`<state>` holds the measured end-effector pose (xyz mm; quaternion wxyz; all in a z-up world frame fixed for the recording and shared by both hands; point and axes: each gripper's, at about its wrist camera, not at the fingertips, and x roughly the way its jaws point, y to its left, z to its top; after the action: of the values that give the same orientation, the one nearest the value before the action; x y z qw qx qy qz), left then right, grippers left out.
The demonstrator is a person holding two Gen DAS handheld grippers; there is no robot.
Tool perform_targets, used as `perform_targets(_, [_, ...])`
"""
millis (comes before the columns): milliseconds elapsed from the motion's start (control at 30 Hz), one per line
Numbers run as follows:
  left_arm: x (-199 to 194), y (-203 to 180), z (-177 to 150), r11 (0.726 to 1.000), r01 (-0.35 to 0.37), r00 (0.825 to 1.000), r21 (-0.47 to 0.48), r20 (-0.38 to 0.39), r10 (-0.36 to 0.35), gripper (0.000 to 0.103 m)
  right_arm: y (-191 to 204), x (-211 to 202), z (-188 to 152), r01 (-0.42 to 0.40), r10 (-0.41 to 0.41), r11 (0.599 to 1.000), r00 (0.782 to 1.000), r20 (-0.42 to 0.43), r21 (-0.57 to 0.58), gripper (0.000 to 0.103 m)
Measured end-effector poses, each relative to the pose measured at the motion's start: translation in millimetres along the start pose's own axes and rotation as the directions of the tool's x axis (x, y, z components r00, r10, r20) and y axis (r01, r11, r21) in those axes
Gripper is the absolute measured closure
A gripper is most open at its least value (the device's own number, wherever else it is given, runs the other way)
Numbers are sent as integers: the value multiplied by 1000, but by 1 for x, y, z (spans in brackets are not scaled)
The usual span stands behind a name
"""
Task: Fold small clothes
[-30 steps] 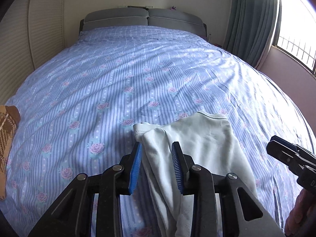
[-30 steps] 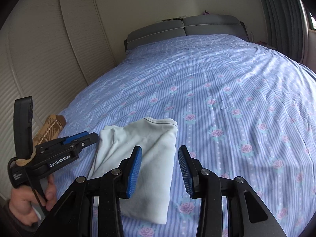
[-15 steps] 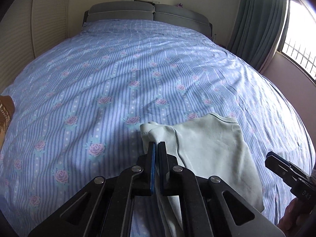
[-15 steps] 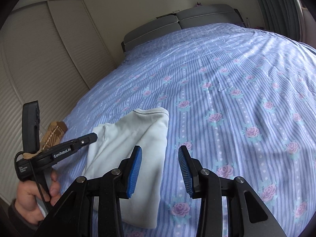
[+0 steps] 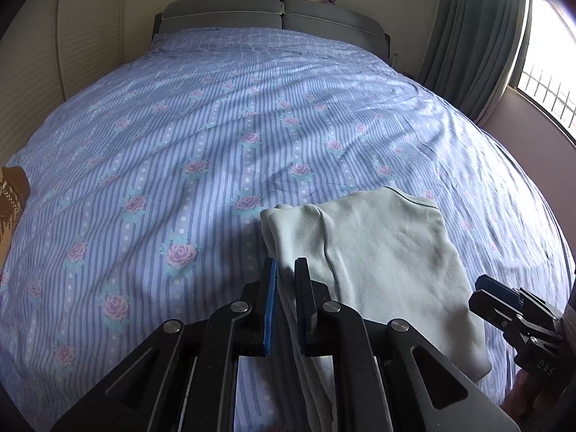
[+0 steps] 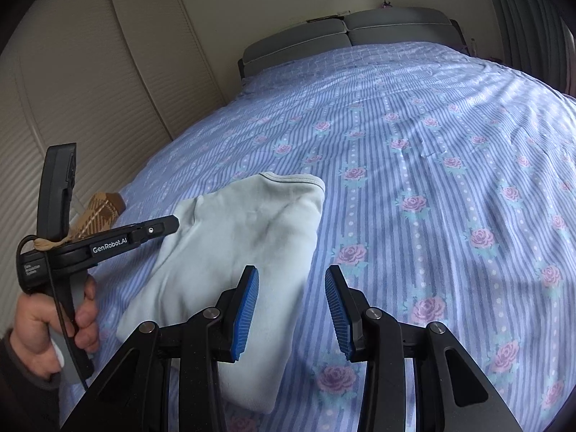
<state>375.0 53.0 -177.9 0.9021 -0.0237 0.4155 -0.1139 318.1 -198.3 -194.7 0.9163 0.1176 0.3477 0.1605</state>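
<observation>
A pale mint garment (image 5: 378, 252) lies partly folded on the blue rose-patterned bed sheet (image 5: 216, 126). My left gripper (image 5: 286, 270) is nearly closed on the garment's left edge, with a fold of cloth between its pads. In the right wrist view the same garment (image 6: 237, 244) lies left of centre. My right gripper (image 6: 291, 288) is open and empty, hovering over the garment's right side. The left gripper (image 6: 172, 221) shows there from the side at the garment's left corner. The right gripper's tips (image 5: 486, 291) show at the right edge of the left wrist view.
A brown patterned cloth (image 6: 102, 207) lies at the bed's left edge, also in the left wrist view (image 5: 12, 190). A grey headboard (image 5: 273, 16) is at the far end. Closet doors (image 6: 90, 90) stand on the left, curtains (image 5: 475, 36) and a window on the right.
My left gripper closed on the garment's left edge and has since eased slightly apart around the cloth. The right gripper stayed open and drifted a little over the garment.
</observation>
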Motion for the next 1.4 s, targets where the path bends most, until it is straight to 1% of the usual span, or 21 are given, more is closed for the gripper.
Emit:
perform_targets(33, [-4,-1,-5,1000,2,1000,-2,0,-2,90,1,1,-1,-5,5,1000,1000,-6,-4,61])
perform_targets(67, [-7,-3,-10,1000,3,1000,-6,-2,-3,86,2,2,-1,-8,8,1000,1000,-14,-10,58])
perform_targets(167, [-15,-6,-26,999,21,1000,-26,-6,-21,75,5,3,-3,-12,11,999,999,-33,-36,58])
perform_targets(233, [-18,-8,-36,999,38,999,-39,-11,-38,74,7,1,-5,-9,7,998,999,-33,-54,58])
perform_targets(400, [-18,-2,-55,997,35,999,-69,-16,-36,74,7,-2,-12,-1,-2,998,999,-48,-69,58])
perform_targets(467, [-18,-1,-58,998,10,1000,-64,-11,-10,74,6,-2,-15,12,-16,997,998,-61,-78,58])
perform_targets(567, [-18,-2,-58,998,-62,998,-21,0,62,74,5,0,-19,37,-45,994,996,-78,-100,58])
perform_targets(600, [-19,-2,-58,997,-74,997,-16,2,74,74,5,1,-20,43,-52,994,995,-80,-105,58])
perform_targets(733, [-27,-3,-58,997,-64,998,-34,5,65,73,6,2,-20,54,-63,992,995,-80,-113,57])
perform_targets(800, [-34,-8,-59,997,-64,998,-31,11,64,65,8,0,-16,31,-39,994,996,-79,-102,57])
perform_targets(833, [-40,-11,-58,997,-68,997,-24,25,68,52,9,-2,-14,23,-31,995,997,-74,-95,56])
perform_targets(867, [-47,-15,-57,997,-80,996,-15,42,80,41,10,-6,-12,20,-26,996,998,-65,-89,51])
perform_targets(900, [-53,-19,-56,995,-95,994,-12,58,95,37,12,-9,-11,21,-26,996,998,-56,-82,39])
perform_targets(933, [-60,-22,-55,994,-105,992,-14,70,105,33,13,-13,-9,24,-28,997,999,-45,-76,34])
perform_targets(967, [-66,-24,-54,994,-106,991,-23,78,108,31,14,-17,-6,26,-28,997,999,-31,-73,31])
perform_targets(1033, [-77,-27,-53,994,-98,991,-51,91,102,28,16,-25,-2,17,-18,997,1000,-16,-71,31])
perform_targets(1167, [-90,-32,-57,987,-110,987,-121,105,122,22,11,-35,7,-4,2,997,1000,-21,-81,31])
perform_targets(1233, [-92,-34,-63,981,-125,982,-149,124,144,19,6,-35,13,-10,8,995,1000,-19,-101,31])
perform_targets(1300, [-89,-33,-68,973,-152,974,-175,142,178,17,-1,-30,21,-33,29,993,999,-38,-112,31])
perform_targets(1333, [-86,-31,-71,969,-151,974,-197,137,179,17,-6,-25,25,-42,36,992,998,-52,-116,31])
perform_targets(1400, [-77,-25,-75,960,-124,983,-250,103,153,17,-13,-14,33,-57,48,992,996,-81,-116,31])
